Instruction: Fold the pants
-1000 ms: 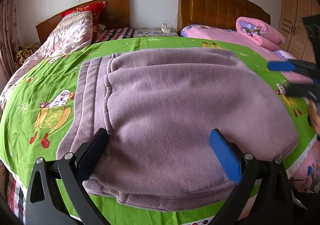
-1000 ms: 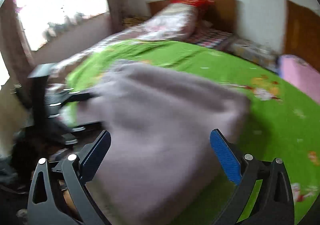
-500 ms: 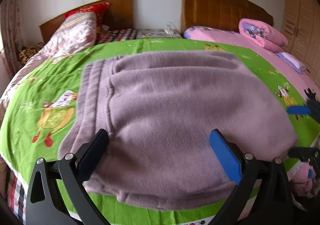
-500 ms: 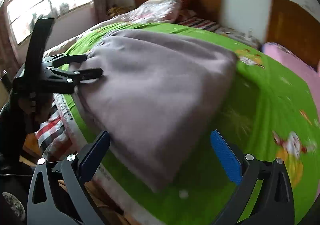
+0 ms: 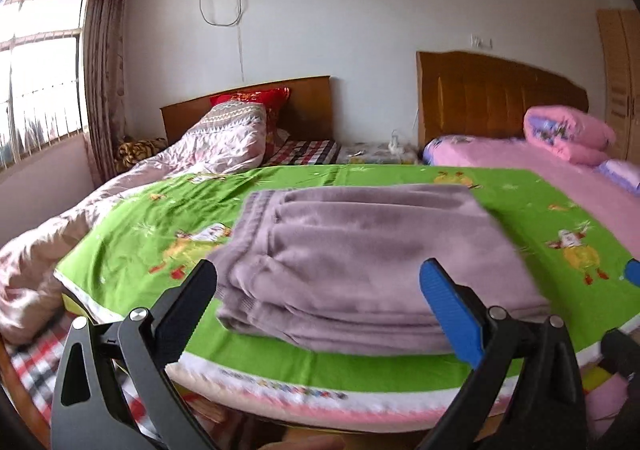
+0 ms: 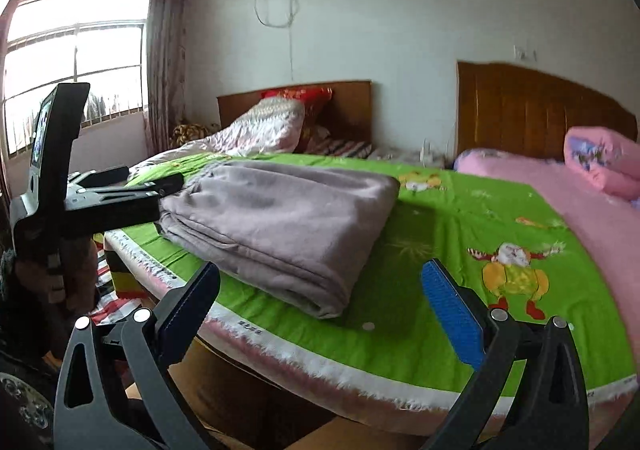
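The mauve fleece pants [image 5: 360,254] lie folded in a thick rectangular stack on the green cartoon-print sheet [image 5: 132,238], near the bed's front edge. They also show in the right wrist view [image 6: 280,218]. My left gripper [image 5: 320,298] is open and empty, held just off the front edge before the stack; it also shows from the side in the right wrist view [image 6: 132,190], at the stack's left end. My right gripper [image 6: 320,298] is open and empty, off the front edge to the right of the pants.
A pale quilt [image 5: 216,142] and red pillow [image 5: 252,96] lie at the head of the left bed. A pink bed [image 5: 540,166] with rolled pink bedding [image 5: 568,134] stands to the right. A window [image 6: 72,66] and curtain are at the left, a wardrobe [image 5: 620,82] far right.
Both grippers have drawn back and away from the pants, so more of the room shows. The folded stack stays where it lay. The right gripper's view has swung from the stack toward the beds.
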`<action>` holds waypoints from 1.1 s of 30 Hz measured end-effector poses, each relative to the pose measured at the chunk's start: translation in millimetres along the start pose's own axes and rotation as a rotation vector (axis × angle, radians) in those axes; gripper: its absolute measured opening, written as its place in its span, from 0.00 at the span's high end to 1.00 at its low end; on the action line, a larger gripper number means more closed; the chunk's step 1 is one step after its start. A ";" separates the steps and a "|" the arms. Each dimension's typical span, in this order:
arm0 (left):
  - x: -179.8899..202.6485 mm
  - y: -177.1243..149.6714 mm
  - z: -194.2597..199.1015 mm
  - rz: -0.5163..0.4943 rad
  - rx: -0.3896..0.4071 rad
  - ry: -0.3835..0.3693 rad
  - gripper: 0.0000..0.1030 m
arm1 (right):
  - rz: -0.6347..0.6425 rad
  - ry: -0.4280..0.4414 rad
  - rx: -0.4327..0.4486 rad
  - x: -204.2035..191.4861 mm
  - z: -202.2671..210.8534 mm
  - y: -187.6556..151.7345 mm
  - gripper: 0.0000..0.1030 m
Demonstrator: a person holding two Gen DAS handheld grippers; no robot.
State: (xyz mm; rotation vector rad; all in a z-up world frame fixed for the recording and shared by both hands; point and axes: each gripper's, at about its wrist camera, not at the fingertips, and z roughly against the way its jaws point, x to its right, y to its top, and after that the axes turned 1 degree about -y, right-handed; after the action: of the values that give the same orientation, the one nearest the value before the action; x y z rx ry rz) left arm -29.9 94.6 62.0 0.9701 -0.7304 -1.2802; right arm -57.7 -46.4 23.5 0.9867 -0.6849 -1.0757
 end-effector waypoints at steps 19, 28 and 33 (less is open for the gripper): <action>16.1 -28.9 1.5 0.003 -0.076 -0.059 0.01 | 0.035 -0.006 0.012 -11.2 5.1 -0.4 0.05; 13.6 -26.8 3.3 0.007 -0.059 -0.041 0.01 | 0.020 -0.007 0.003 -9.6 3.3 -1.2 0.05; 13.8 -27.0 3.2 0.006 -0.060 -0.037 0.01 | 0.022 -0.005 0.000 -10.1 2.8 -2.1 0.05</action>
State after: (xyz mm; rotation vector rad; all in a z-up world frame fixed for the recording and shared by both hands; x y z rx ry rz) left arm -42.3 80.1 38.2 0.8974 -0.7192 -1.3111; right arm -64.5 -38.1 22.8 0.9746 -0.6984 -1.0592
